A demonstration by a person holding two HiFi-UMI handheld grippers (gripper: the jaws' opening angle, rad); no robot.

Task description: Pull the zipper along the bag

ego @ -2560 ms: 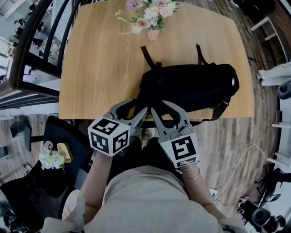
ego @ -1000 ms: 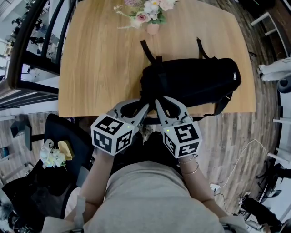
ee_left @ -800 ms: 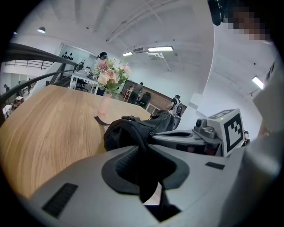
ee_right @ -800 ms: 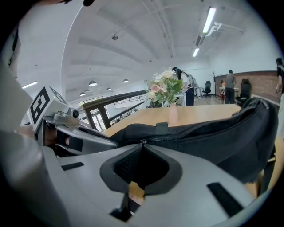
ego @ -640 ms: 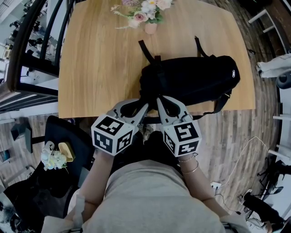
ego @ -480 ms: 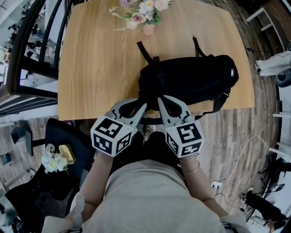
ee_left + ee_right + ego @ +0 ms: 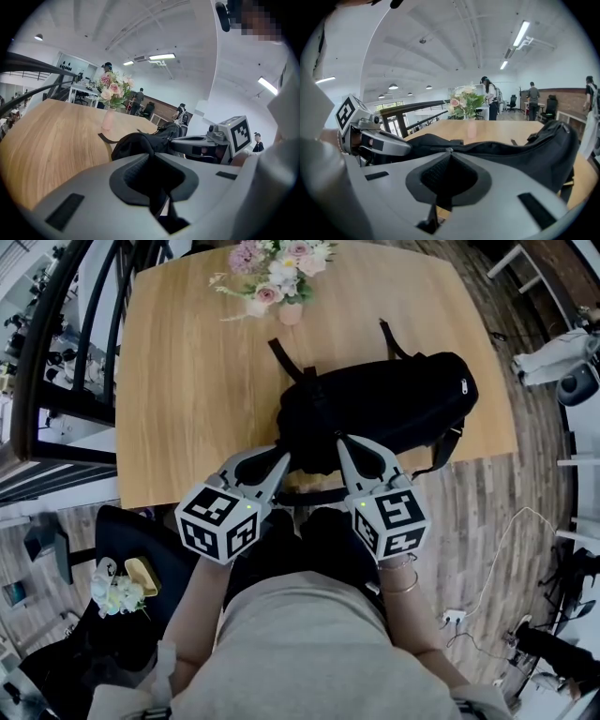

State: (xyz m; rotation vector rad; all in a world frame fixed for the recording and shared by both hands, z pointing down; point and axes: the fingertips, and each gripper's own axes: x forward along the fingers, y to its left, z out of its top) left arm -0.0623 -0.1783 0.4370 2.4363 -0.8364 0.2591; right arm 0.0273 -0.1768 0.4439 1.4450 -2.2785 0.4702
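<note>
A black bag [image 7: 394, 404] lies on its side along the near edge of the wooden table [image 7: 187, 381]. My left gripper [image 7: 284, 457] is at the bag's near left end. In the left gripper view its jaws have just been closing and now pinch a fold of the bag's black fabric [image 7: 138, 142]. My right gripper [image 7: 339, 442] sits just to the right of it, shut on the small metal zipper pull [image 7: 449, 150]. From the pull the zipper line [image 7: 497, 149] runs away along the bag's top.
A pink vase of flowers [image 7: 272, 277] stands at the table's far side. Two bag straps [image 7: 281, 357] trail toward it. A dark railing [image 7: 56, 343] runs along the left. A black chair [image 7: 131, 540] and small flowers [image 7: 112, 582] are below the table's left corner.
The two gripper tips, close together a second ago, now stand further apart. The right gripper has shifted right along the bag's near edge; the left has stayed at the bag's end.
</note>
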